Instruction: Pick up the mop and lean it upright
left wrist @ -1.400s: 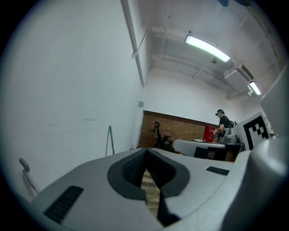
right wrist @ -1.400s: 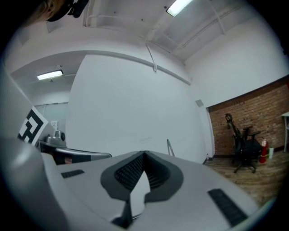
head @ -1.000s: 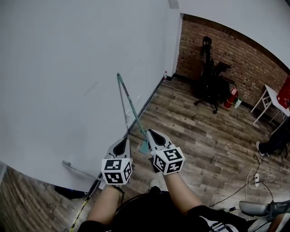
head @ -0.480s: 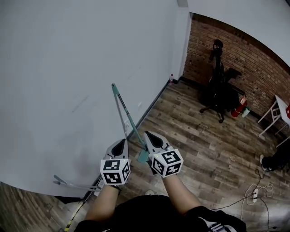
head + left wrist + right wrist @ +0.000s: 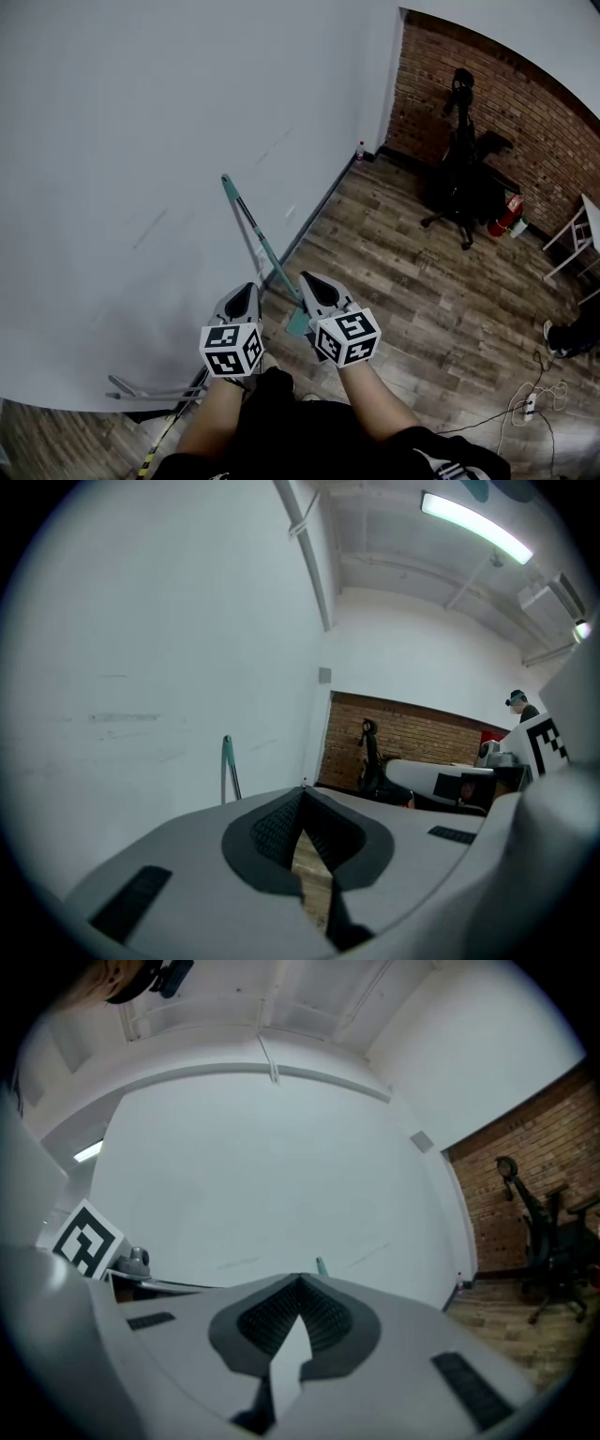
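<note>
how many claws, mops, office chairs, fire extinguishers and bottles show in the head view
claws: 2, the left claw and the right claw
mop: 1
office chair: 1
fire extinguisher: 1
bottle: 1
total: 6

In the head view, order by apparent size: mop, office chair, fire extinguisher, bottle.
Office chair and mop: similar length, chair bulkier, mop nearer, so unsure.
Then fire extinguisher.
Smallest: bottle.
</note>
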The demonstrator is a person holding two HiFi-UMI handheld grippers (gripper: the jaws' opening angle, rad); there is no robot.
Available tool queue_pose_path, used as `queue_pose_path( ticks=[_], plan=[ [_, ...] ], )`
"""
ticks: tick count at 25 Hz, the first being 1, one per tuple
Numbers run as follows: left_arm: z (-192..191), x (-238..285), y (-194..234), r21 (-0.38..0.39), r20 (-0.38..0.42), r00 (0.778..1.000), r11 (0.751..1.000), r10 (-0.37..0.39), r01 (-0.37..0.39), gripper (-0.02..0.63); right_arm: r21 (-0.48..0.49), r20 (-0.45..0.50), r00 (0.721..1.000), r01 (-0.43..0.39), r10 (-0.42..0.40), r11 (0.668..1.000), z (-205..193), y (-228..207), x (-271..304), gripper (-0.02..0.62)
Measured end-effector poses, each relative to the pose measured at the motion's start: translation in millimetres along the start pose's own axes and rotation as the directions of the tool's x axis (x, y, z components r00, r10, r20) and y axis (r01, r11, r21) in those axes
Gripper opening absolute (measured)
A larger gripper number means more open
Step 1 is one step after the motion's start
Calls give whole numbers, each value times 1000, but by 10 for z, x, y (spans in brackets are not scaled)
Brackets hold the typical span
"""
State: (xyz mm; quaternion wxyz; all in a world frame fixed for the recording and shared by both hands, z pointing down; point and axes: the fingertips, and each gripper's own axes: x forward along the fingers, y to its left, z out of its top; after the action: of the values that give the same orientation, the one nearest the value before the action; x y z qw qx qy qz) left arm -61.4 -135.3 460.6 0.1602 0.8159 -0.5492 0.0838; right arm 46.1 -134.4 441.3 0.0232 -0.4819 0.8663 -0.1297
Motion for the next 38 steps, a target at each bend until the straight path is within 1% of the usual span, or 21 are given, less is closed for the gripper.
queue_pose_path(
  ticks=[3, 5, 7, 9, 14, 15, 16, 19, 22, 24, 26, 28, 33, 35, 38],
  plan=[
    [78, 270, 228, -8, 14, 999, 999, 50, -50, -8, -8, -17, 1000, -2, 2, 1000, 4, -135, 260, 5],
    [134, 508, 400, -30, 28, 997, 997, 71, -70, -8, -21, -27, 1000, 1, -2, 1000, 31, -249, 470, 5],
    [175, 798, 577, -59, 39, 997, 996, 69, -67, -8, -39, -34, 999, 4, -5, 999, 77, -362, 698, 5],
    [203, 1118, 787, -79, 29, 998, 995, 64, -62, -8, -55, -39, 999, 11, -13, 998, 140, -463, 948, 5],
    [371, 1750, 1286, -99, -1, 998, 993, 63, -62, -8, -60, -60, 997, 46, -50, 997, 332, -672, 1602, 5],
    [404, 1867, 1371, -98, -10, 998, 994, 57, -58, 8, -61, -66, 996, 51, -55, 997, 361, -701, 1746, 5],
    [429, 1985, 1451, -97, -21, 998, 994, 52, -54, 51, -64, -72, 996, 54, -58, 997, 382, -729, 1891, 5],
    [468, 2333, 1652, -87, -44, 998, 995, 46, -50, 55, -72, -93, 994, 50, -56, 996, 401, -812, 2299, 5],
    [425, 2610, 1799, -70, -69, 997, 997, 40, -45, 91, -71, -109, 992, 49, -57, 996, 366, -863, 2594, 5],
    [406, 2750, 1884, -63, -83, 995, 997, 48, -54, 125, -78, -117, 991, 48, -57, 996, 356, -877, 2697, 5],
    [396, 2877, 1978, -59, -87, 993, 995, 78, -84, 182, -103, -132, 990, 42, -55, 994, 327, -907, 2750, 5],
    [359, 2987, 2035, -65, -98, 989, 990, 115, -122, 210, -124, -154, 987, 30, -49, 992, 269, -988, 2771, 5],
    [278, 3197, 2099, -59, -126, 972, 977, 196, -205, 212, -90, -178, 984, -27, 10, 996, 276, -1205, 2855, 5],
    [257, 3236, 2135, -60, -132, 968, 973, 216, -225, 212, -93, -171, 985, -49, 32, 994, 331, -1238, 2866, 5],
    [274, 3316, 2167, -40, -140, 961, 968, 240, -248, 212, -100, -174, 984, -61, 42, 993, 364, -1337, 2870, 5]
  ],
)
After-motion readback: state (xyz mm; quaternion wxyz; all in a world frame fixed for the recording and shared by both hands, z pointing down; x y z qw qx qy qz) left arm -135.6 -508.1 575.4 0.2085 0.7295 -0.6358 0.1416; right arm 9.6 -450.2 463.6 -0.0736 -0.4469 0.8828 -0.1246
